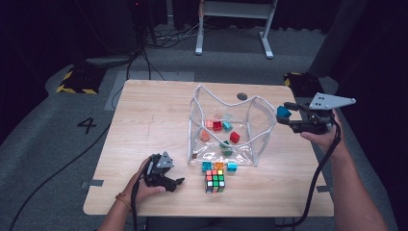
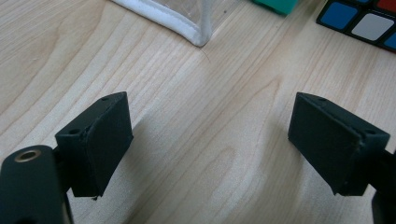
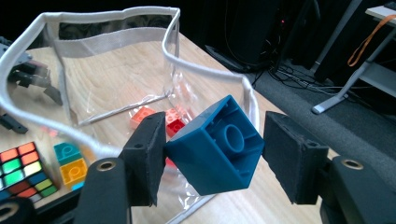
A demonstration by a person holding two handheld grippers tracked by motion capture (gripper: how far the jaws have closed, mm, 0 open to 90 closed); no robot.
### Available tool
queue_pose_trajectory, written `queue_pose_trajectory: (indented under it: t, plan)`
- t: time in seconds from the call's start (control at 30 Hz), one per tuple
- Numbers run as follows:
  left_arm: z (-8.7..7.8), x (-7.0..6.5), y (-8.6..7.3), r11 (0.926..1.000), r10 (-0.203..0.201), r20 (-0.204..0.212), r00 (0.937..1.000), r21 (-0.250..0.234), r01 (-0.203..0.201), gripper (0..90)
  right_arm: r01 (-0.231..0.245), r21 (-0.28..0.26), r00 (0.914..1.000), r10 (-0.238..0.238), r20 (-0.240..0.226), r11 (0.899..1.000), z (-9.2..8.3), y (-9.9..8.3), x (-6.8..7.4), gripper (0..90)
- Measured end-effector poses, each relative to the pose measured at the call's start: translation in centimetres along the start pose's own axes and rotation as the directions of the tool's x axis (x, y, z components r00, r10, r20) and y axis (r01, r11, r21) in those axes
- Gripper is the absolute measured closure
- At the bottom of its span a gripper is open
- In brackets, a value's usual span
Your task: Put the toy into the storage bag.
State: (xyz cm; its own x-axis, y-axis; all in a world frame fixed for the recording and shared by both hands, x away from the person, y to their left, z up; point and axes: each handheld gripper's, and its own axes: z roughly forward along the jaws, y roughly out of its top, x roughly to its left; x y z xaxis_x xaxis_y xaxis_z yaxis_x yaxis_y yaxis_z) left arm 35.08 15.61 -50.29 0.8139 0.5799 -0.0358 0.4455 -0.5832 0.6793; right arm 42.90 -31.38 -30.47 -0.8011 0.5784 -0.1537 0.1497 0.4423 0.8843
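The wooden table point(image 1: 144, 125) lies under my hands, pale and grained. In its middle stands the clear plastic bag point(image 1: 255, 139) with a white-trimmed rim, open at the top, and several small red, orange and teal bricks lie on its floor. Just in front of the bag, at my side of the table, sits the puzzle cube point(image 1: 215, 181), with three little bricks in teal, orange and blue lined up between it and the bag.

My right claw point(image 1: 281, 114) hangs in the air by the bag's right edge, raised off the table. Its jaws are clamped on a blue brick point(image 3: 215, 145), tilted on a corner with its hollow underside turned toward the camera; both pads press its sides.

My left claw point(image 1: 179, 182) rests low on the table near the bag's front left corner, left of the puzzle cube. Its jaws stand wide apart with bare wood between them, holding nothing.
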Motion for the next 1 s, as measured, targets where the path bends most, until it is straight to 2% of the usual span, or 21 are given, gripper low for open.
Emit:
queue_pose_trajectory:
  t: [0.13, 0.17, 0.27, 0.5, 0.57, 0.63, 0.73, 0.8, 1.0]
  plan:
    - [0.0, 0.0, 0.0, 1.0000, 0.000, 0.000, 1.0000, 0.000, 0.000, 13.7, 0.006, 0.018, 0.9999, -0.005, -0.014, 1.000, 1.2, 1.2, -0.3, 41.2]
    - [0.0, 0.0, 0.0, 1.0000, 0.000, 0.000, 1.0000, 0.000, 0.000, 13.7, 0.023, 0.023, 0.9995, -0.022, -0.024, 0.999, 1.8, 1.5, -0.5, 41.2]
    - [0.0, 0.0, 0.0, 1.0000, 0.001, -0.002, 1.0000, 0.000, -0.001, 13.7, 0.031, 0.037, 0.9991, -0.030, -0.029, 0.999, 2.4, 1.8, -0.6, 41.2]
    - [0.0, 0.0, 0.0, 1.0000, 0.000, 0.000, 1.0000, 0.000, 0.000, 13.7, 0.038, 0.067, 0.9965, -0.032, -0.076, 0.997, 4.5, 2.4, -0.6, 41.2]
    - [0.0, 0.0, 0.0, 1.0000, 0.001, 0.000, 1.0000, 0.000, -0.001, 13.7, 0.068, 0.081, 0.9927, -0.060, -0.105, 0.994, 5.6, 2.7, -0.6, 41.3]
    - [0.0, 0.0, 0.0, 1.0000, 0.001, -0.001, 1.0000, 0.000, -0.001, 13.7, 0.073, 0.087, 0.9916, -0.063, -0.113, 0.994, 5.8, 2.7, -0.5, 41.3]
    - [0.0, 0.0, 0.0, 1.0000, 0.001, 0.000, 1.0000, 0.000, -0.001, 13.7, 0.101, 0.118, 0.9859, -0.083, -0.145, 0.988, 7.3, 3.1, -0.2, 41.3]
    - [0.0, 0.0, 0.0, 1.0000, 0.000, 0.000, 1.0000, 0.000, 0.000, 13.7, 0.106, 0.129, 0.9843, -0.085, -0.154, 0.986, 7.7, 3.2, -0.1, 41.3]
    - [0.0, 0.0, 0.0, 1.0000, 0.000, -0.001, 1.0000, 0.000, 0.000, 13.7, 0.159, 0.195, 0.9726, -0.120, -0.199, 0.968, 9.9, 3.8, 0.7, 41.3]
